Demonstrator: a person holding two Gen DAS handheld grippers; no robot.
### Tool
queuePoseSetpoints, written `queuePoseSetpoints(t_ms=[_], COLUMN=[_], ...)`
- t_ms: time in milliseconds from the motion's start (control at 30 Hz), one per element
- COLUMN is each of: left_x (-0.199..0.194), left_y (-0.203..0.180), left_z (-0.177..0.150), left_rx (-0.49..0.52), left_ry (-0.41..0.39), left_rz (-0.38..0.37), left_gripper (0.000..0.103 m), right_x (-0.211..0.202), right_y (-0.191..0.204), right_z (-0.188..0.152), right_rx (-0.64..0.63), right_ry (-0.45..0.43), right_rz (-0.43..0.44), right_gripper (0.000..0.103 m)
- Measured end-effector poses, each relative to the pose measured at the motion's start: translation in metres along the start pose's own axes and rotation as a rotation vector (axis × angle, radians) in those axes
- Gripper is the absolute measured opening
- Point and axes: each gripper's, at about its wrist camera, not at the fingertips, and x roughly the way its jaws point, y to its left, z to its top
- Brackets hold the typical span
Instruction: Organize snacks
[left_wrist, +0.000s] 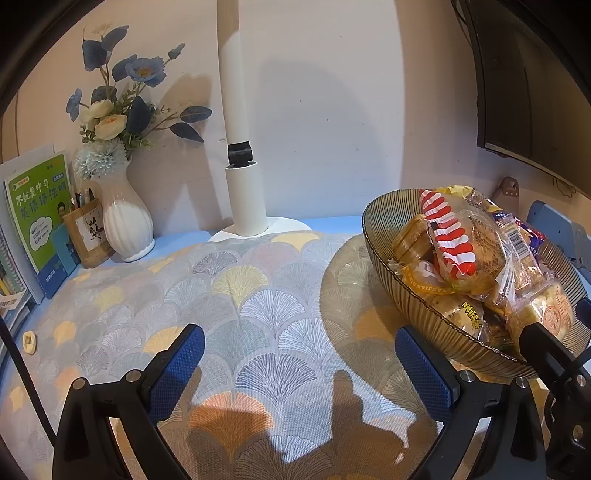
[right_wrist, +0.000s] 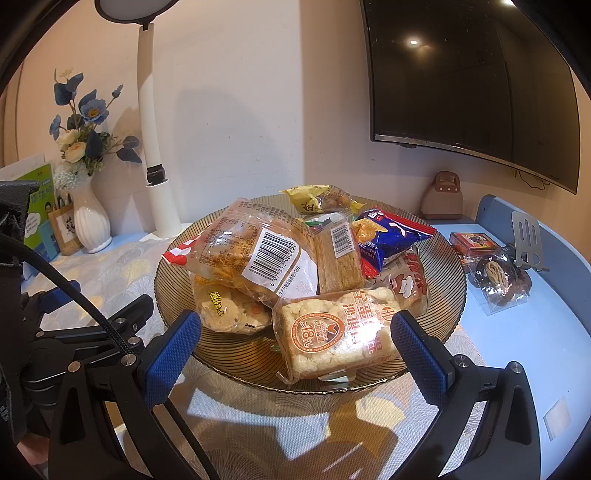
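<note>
A ribbed amber glass bowl (right_wrist: 166, 280) holds several wrapped snacks: a barcoded cracker bag (right_wrist: 258, 254), a blue chip bag (right_wrist: 388, 236), a yellow pack (right_wrist: 306, 195) and round rice crackers (right_wrist: 225, 306). At the near rim lies a puffed egg-cake bar (right_wrist: 332, 332). My right gripper (right_wrist: 295, 352) is wide open astride that bar, its pads not pressing it. In the left wrist view the bowl (left_wrist: 373, 236) stands at the right with a red-and-white striped pack (left_wrist: 448, 240) on top. My left gripper (left_wrist: 301, 367) is open over the patterned cloth (left_wrist: 240, 280) with nothing between its fingers.
At the back stand a white lamp post (left_wrist: 245, 199), a white vase of blue flowers (left_wrist: 123, 225), a wooden pen holder (left_wrist: 86, 236) and books (left_wrist: 37, 218). On the blue table at the right are a clear packet (right_wrist: 498, 284), a red box (right_wrist: 474, 242) and a metal stand (right_wrist: 526, 236). A dark monitor (right_wrist: 461, 74) hangs above.
</note>
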Motion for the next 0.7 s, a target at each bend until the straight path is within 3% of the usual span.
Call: queuePoseSetpoints(t_ms=[700], left_x=[0.0037], left_y=[-0.0004], left_z=[-0.0003], left_rx=[0.002], left_ry=[0.019], left_rz=[0.008], left_gripper=[0.102], right_x=[0.0000], right_y=[0.0000], right_z=[0.0002], right_rx=[0.000], right_ry=[0.001], right_rz=[0.001], right_gripper=[0.103])
